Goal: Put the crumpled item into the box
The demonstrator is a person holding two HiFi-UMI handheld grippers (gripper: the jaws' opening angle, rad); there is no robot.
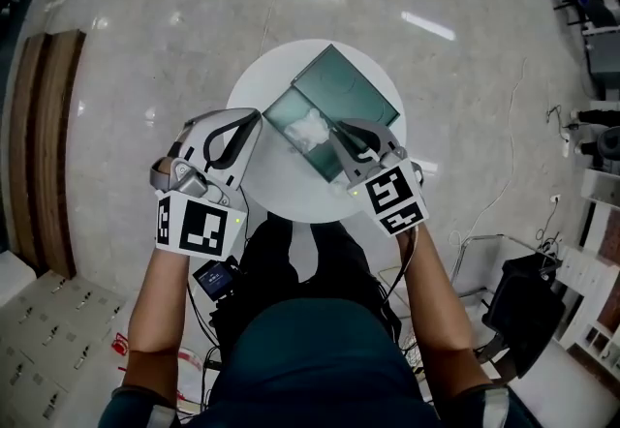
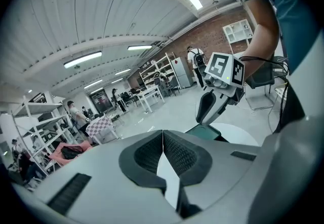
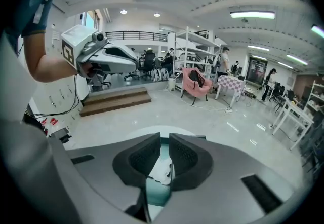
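Note:
A dark green box stands open on the round white table, its lid folded back behind it. The white crumpled item lies inside the box. My right gripper hovers at the box's near right edge, its jaws a narrow gap apart and holding nothing. In the right gripper view, the right gripper looks down on the crumpled item in the box. My left gripper hangs left of the box; the left gripper has its pads touching, empty.
Wooden steps lie on the floor at the left. A black chair and a metal frame stand at the lower right, with cables trailing on the floor. Shelving and a pink chair stand farther off.

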